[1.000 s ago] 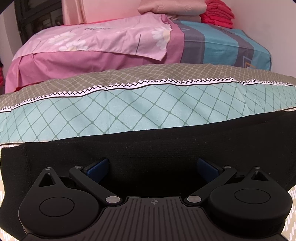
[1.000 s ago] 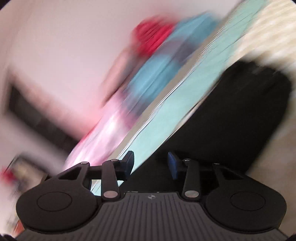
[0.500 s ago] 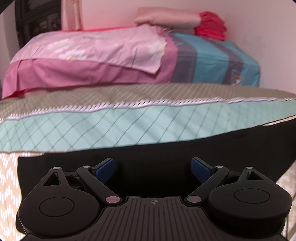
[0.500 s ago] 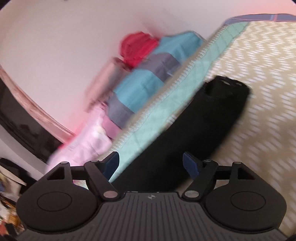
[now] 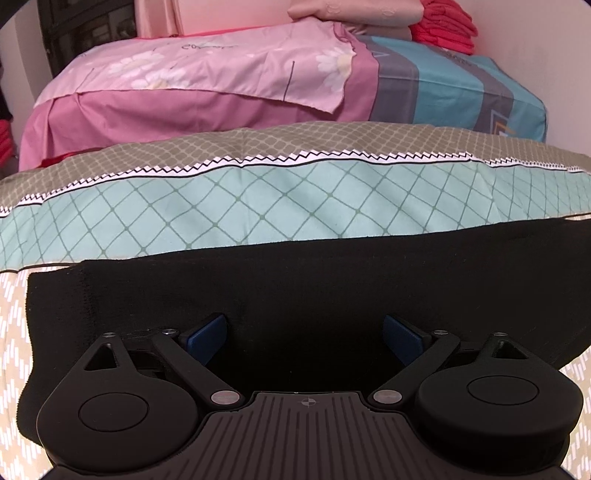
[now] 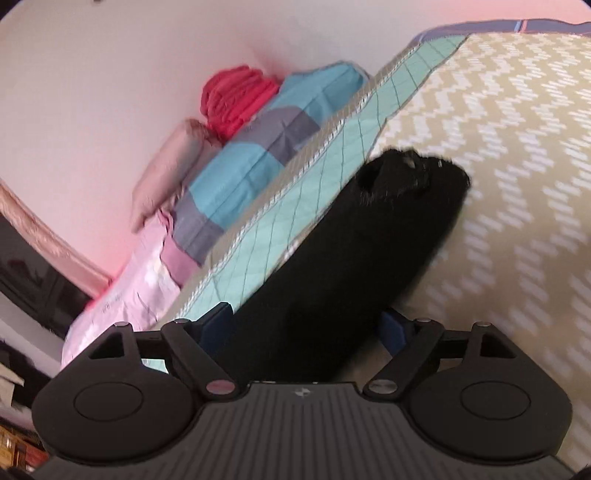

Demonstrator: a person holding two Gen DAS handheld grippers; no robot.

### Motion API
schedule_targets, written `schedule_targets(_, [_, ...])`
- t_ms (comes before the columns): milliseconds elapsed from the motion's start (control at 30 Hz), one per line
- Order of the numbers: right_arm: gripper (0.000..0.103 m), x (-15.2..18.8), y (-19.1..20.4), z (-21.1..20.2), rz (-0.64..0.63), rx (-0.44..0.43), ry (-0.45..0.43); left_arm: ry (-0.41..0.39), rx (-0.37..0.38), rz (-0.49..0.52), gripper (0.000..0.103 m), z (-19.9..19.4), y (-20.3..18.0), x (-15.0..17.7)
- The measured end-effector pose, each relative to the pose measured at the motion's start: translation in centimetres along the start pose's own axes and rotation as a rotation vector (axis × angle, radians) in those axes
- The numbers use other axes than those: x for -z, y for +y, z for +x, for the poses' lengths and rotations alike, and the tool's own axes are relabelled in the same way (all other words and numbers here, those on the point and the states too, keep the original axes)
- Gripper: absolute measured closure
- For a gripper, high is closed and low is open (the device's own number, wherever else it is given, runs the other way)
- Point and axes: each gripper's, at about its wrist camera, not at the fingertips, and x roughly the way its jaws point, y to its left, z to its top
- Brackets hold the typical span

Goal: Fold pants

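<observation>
Black pants [image 5: 332, 280] lie flat in a long strip on a bed cover with a beige zigzag pattern [image 5: 11, 332] and a teal diamond border. My left gripper [image 5: 304, 338] is open, low over the pants near their left end, blue pads [image 5: 207, 338] spread wide. In the right wrist view the pants [image 6: 351, 266] stretch away to a bunched far end [image 6: 413, 173]. My right gripper [image 6: 306, 328] is open, tilted, with the strip of pants between its spread fingers.
Behind the bed cover [image 6: 517, 147] stands a stack of folded bedding: pink floral sheet [image 5: 207, 70], blue and grey quilt [image 5: 461, 88], a beige pillow [image 5: 354, 13] and red folded cloth [image 5: 447, 26]. A white wall [image 6: 110, 74] is behind.
My right gripper opened wide from a narrow gap and swung to look along the pants. My left gripper stayed open and shifted slightly over the pants.
</observation>
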Motion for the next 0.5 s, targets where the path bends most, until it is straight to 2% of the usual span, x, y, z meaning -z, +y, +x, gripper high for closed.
schedule_targets(133, [0.017,0.7,0.3,0.4,0.011,-0.004,-0.018,-0.003,-0.004,0.002,0.0,0.1,-0.1,0.1])
schedule_targets(200, [0.017,1.3,1.0,0.7,-0.038,-0.039,0.017,-0.003,-0.004,0.001,0.0,0.2,-0.2,0.0])
schedule_targets(300, [0.019,1.2,1.5,1.6,-0.11,-0.038,0.019,-0.002,-0.005,0.001,0.0,0.3,-0.3,-0.1])
schedule_targets(400, [0.032,0.3,0.5,2.2,-0.014,-0.037,-0.015,-0.004,-0.005,0.001,0.0,0.3,-0.3,-0.1])
schedule_targets(500, [0.058,0.7,1.1,2.7,-0.061,0.033,-0.026,-0.004,-0.004,-0.01,0.0,0.2,-0.3,-0.3])
